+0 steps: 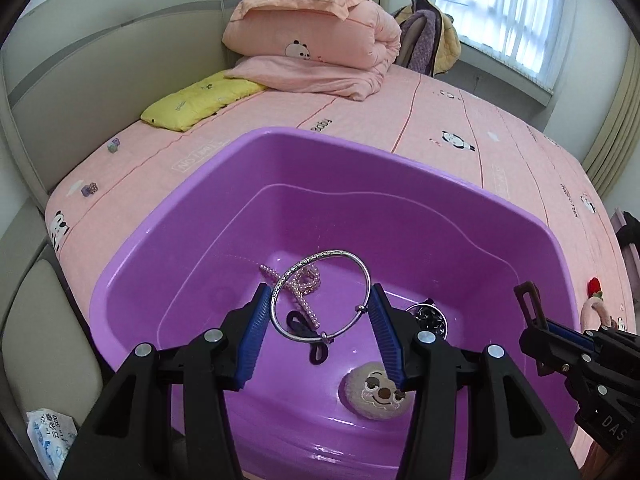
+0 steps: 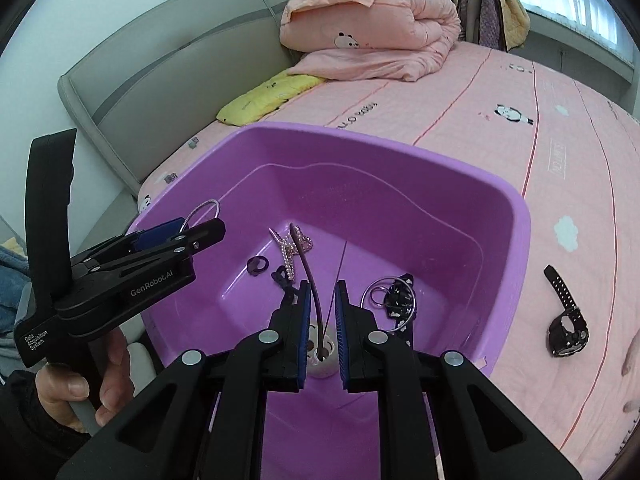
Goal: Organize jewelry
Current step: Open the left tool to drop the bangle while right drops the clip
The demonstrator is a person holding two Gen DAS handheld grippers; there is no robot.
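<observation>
From the left wrist, the left gripper [image 1: 320,312] has its jaws clamped on a silver metal bangle [image 1: 322,295], held above the purple plastic tub [image 1: 132,280] on the pink bed [image 1: 460,128]. In the tub lie a pink pearl strand [image 1: 306,292] and a round plush face [image 1: 376,392].

From the right wrist, the right gripper [image 2: 322,308] has its jaws closed on a thin dark curved band [image 2: 308,272] over the tub [image 2: 516,216]. A black wristwatch [image 2: 566,320] lies on the bed [image 2: 520,152] just outside.
</observation>
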